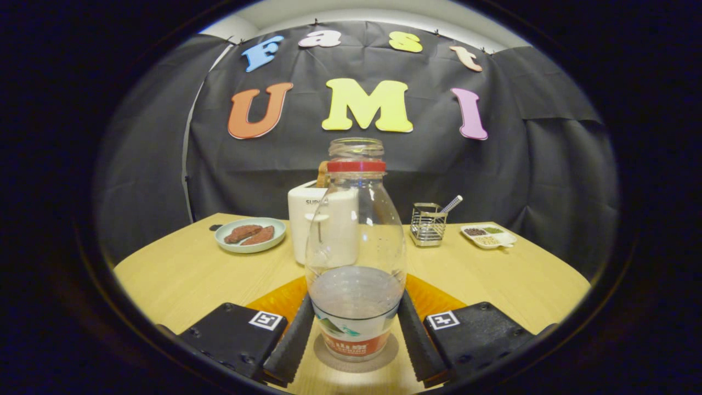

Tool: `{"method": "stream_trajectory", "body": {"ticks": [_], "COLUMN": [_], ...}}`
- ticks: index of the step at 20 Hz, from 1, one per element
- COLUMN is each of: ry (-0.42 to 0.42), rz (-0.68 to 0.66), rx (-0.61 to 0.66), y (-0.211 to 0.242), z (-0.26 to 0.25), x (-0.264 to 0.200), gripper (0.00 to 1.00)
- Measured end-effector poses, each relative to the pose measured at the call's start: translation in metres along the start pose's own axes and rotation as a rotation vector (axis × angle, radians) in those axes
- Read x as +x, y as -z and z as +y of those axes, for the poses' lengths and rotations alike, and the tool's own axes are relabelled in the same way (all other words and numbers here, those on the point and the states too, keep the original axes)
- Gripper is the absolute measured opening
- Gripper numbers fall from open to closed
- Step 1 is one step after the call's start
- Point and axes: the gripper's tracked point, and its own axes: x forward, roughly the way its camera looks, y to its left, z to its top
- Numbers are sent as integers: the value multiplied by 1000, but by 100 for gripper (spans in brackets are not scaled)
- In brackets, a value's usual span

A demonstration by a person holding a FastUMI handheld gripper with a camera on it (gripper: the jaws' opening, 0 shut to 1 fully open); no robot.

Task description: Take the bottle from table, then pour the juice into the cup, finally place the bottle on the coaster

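- Where the two black fingers [293, 340] reach forward, the hand-held gripper [355, 337] clasps the bottle [355, 258], one finger pressed on each side of its labelled base.
- Bottle: clear, upright, uncapped, red neck ring, part full; standing on the bench [186, 274].
- Coaster [430, 299]: orange, just behind the bottle.
- Far left: plate [250, 235] with two brown pieces.
- Far centre: white toaster [307, 219].
- Far right: wire holder [428, 225], divided dish [488, 236].

Orange coaster [274, 300] mostly hidden behind bottle [355, 263]; toaster [307, 219] partly hidden too.
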Motion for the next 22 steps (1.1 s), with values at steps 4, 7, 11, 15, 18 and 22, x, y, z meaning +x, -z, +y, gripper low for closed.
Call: {"method": "stream_trajectory", "body": {"ticks": [4, 7, 11, 15, 18, 22], "ry": [6, 31, 40, 39, 34, 62], "rz": [-6, -3, -14, -35, -39, -96], "rx": [-3, 10, 24, 59, 71, 60], "y": [3, 3, -1, -15, -30, -61], "z": [-1, -5, -6, -9, -10, -21], "x": [-1, -1, -4, -14, -24, -45], "gripper": [83, 84, 92, 100, 100, 100]}}
